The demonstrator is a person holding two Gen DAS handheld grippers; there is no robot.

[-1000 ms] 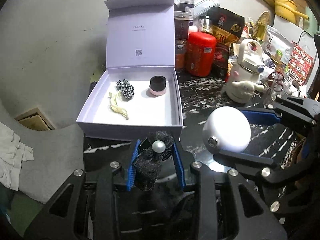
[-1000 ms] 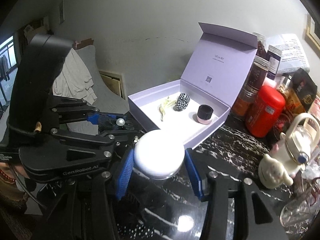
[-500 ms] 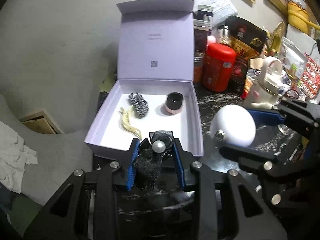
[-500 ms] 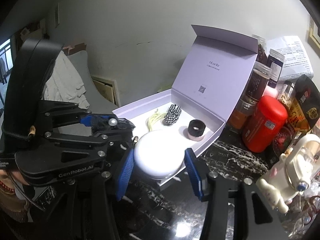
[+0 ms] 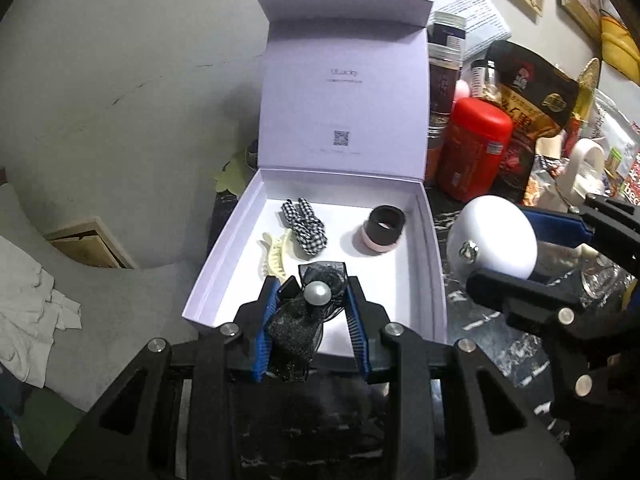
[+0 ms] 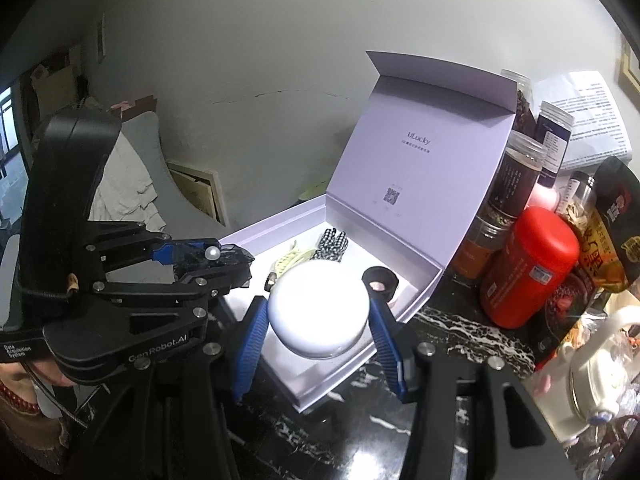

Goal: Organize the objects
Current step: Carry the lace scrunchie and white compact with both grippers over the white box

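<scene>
Left gripper (image 5: 312,312), lower centre of the left wrist view, is pinching a black mesh hair bow (image 5: 302,320) with a pearl bead (image 5: 317,293) at its knot; the bow hangs over the near part of the open lavender box (image 5: 434,264). Right gripper (image 6: 318,334), lower centre of the right wrist view, is clamped on a white domed case (image 6: 319,312) held over the near corner of the same box.

Handling, as judged: the bow is soft, light and floppy. Its mesh will crumple and may snag on the ribbed pads, so the grip belongs at the knot beneath the bead. The case looks rigid, smooth and glossy. It is likely to slip if the squeeze eases, and is best held across its widest part, as now. A small metal clasp (image 5: 467,249) on its side suggests it may open if knocked.

Inside the box, toward its far wall: a checked scrunchie (image 5: 305,227), a cream claw clip (image 5: 276,258) touching it, and a black-lidded pink jar (image 5: 383,232) apart to the right. The near floor of the box is bare.

Bench (image 6: 460,332) is black marble with white veining, hard and glossy. Right of frame it is crowded: a red canister (image 6: 528,268), jars, a snack bag, a white kettle (image 6: 596,372). A cracked grey wall stands behind; cloth lies on a grey seat at left.
</scene>
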